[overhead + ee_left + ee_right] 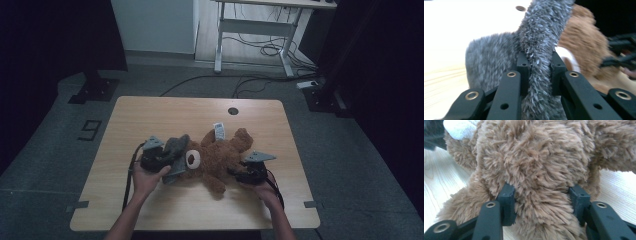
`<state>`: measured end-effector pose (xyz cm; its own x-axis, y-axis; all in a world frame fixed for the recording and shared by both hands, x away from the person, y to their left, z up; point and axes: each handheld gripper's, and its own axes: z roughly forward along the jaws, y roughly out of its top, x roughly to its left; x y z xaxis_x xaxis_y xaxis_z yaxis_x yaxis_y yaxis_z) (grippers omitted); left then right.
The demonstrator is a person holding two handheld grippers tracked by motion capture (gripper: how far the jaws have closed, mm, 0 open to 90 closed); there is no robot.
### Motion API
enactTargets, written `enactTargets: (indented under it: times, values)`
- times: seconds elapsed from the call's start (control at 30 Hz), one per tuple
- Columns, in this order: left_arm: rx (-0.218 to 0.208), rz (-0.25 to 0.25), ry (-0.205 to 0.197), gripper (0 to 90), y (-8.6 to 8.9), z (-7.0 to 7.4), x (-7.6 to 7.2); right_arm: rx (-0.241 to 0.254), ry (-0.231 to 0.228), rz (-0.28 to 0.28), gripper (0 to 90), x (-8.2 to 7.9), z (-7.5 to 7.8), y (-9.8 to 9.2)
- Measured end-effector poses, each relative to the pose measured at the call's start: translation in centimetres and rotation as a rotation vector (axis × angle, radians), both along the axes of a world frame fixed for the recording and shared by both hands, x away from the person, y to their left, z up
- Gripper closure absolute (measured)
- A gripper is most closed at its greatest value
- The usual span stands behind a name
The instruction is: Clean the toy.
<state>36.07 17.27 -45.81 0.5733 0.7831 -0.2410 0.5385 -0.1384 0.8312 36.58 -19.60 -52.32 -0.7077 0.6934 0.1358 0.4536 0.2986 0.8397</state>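
We have a brown teddy bear point(217, 157) lying in the middle of the bench point(150, 115). Our left gripper point(156, 159) pinches the grey furry cloth point(536, 50) by the bear's head (white snout showing), and our right gripper point(248, 172) squeezes the bear's body.

The teddy bear point(220, 157) is shaggy warm brown, with a white muzzle point(193, 159) ringed in darker brown and a small white printed tag point(218, 130). The furry cloth point(536, 45) is grey, flecked with paler tips. Both the left tool point(159, 159) and the right tool point(246, 172) are black, each topped by a grey plate, with brass-coloured rivets. The counter point(150, 112) is pale wood with fine grain.
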Motion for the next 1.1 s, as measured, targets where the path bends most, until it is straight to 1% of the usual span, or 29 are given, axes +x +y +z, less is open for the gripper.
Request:
enactTargets:
  times: [0.07, 0.13, 0.17, 0.2, 0.27, 0.3, 0.33, 0.37, 0.4, 0.47, 0.5, 0.53, 0.57, 0.6, 0.63, 0.67, 0.7, 0.73, 0.77, 0.8, 0.83, 0.87, 0.93, 1.0, 1.03, 1.1]
  values:
    - [-0.001, 0.043, 0.017, 75.2, 1.5, -0.2, 0.4, 0.003, -0.003, 0.003, 52.3, 0.0, -0.1, -0.1]
    - [0.009, 0.071, 0.042, 75.2, 2.5, -0.7, 1.1, 0.002, -0.011, 0.009, 53.1, -0.1, -0.1, -0.1]
    - [0.005, 0.072, 0.057, 75.2, 2.7, -1.0, 1.5, 0.003, -0.017, 0.012, 53.6, -0.2, -0.2, -0.1]
    - [-0.01, 0.063, 0.063, 75.1, 2.5, -1.2, 1.9, 0.006, -0.021, 0.015, 54.1, -0.2, -0.2, -0.1]
    - [-0.032, 0.007, 0.054, 75.2, 1.4, -1.1, 2.4, 0.005, -0.025, 0.018, 54.8, -0.2, -0.3, -0.1]
    - [-0.021, -0.022, 0.044, 75.1, 0.3, -0.8, 2.5, 0.005, -0.027, 0.02, 55.4, -0.2, -0.3, -0.1]
    - [0.001, -0.03, 0.039, 75.1, -0.7, -0.6, 2.6, 0.008, -0.032, 0.02, 56.0, -0.2, -0.4, -0.1]
    - [0.021, -0.029, 0.038, 75.1, -1.3, -0.5, 2.7, 0.01, -0.031, 0.02, 56.3, -0.2, -0.5, -0.1]
    - [0.049, -0.016, 0.038, 75.3, -2.0, -0.6, 3.0, 0.011, -0.03, 0.02, 56.4, -0.2, -0.5, -0.1]
    - [0.088, 0.015, 0.049, 75.5, -2.2, -1.0, 3.5, 0.016, -0.026, 0.019, 56.6, -0.3, -0.6, -0.2]
    - [0.09, 0.036, 0.069, 75.5, -1.8, -1.5, 3.8, 0.021, -0.026, 0.017, 56.8, -0.3, -0.6, -0.3]
    - [0.081, 0.049, 0.082, 75.7, -1.5, -1.8, 3.9, 0.024, -0.027, 0.015, 56.9, -0.4, -0.7, -0.2]
    - [0.095, 0.071, 0.092, 75.8, -1.1, -2.2, 4.0, 0.022, -0.028, 0.012, 57.0, -0.4, -0.7, -0.2]
    - [0.133, 0.101, 0.102, 76.1, -0.7, -2.7, 4.0, 0.022, -0.028, 0.01, 57.0, -0.4, -0.7, -0.2]
    - [0.167, 0.126, 0.124, 76.4, -0.2, -3.4, 4.1, 0.024, -0.027, 0.008, 57.1, -0.5, -0.7, -0.2]
    - [0.168, 0.128, 0.162, 76.4, 0.3, -4.3, 4.1, 0.024, -0.027, 0.008, 57.1, -0.5, -0.7, -0.2]
    - [0.161, 0.116, 0.194, 76.4, 0.8, -5.4, 4.0, 0.024, -0.025, 0.005, 57.2, -0.5, -0.7, -0.2]
    - [0.153, 0.108, 0.216, 76.4, 1.2, -6.3, 3.9, 0.029, -0.022, 0.007, 57.2, -0.5, -0.8, -0.3]
    - [0.135, 0.099, 0.229, 76.3, 1.4, -7.1, 3.6, 0.031, -0.021, 0.007, 57.3, -0.5, -0.8, -0.3]
    - [0.112, 0.089, 0.229, 76.3, 1.6, -7.7, 3.3, 0.032, -0.02, 0.006, 57.3, -0.5, -0.8, -0.3]
    - [0.097, 0.085, 0.221, 76.3, 1.7, -7.8, 3.0, 0.031, -0.021, 0.005, 57.3, -0.5, -0.8, -0.3]
    - [0.091, 0.082, 0.215, 76.4, 1.8, -7.8, 2.8, 0.031, -0.021, 0.005, 57.3, -0.5, -0.8, -0.3]
    - [0.075, 0.071, 0.2, 76.3, 1.9, -7.1, 2.5, 0.031, -0.02, 0.003, 57.3, -0.5, -0.8, -0.3]
    - [0.063, 0.074, 0.165, 76.3, 2.2, -5.8, 2.2, 0.031, -0.02, 0.001, 57.2, -0.6, -0.8, -0.3]
    - [0.044, 0.076, 0.14, 76.3, 2.3, -5.0, 2.0, 0.031, -0.021, 0.001, 57.2, -0.6, -0.8, -0.3]
    - [0.002, 0.063, 0.071, 76.3, 2.3, -2.6, 1.2, 0.032, -0.021, 0.003, 57.2, -0.6, -0.8, -0.4]
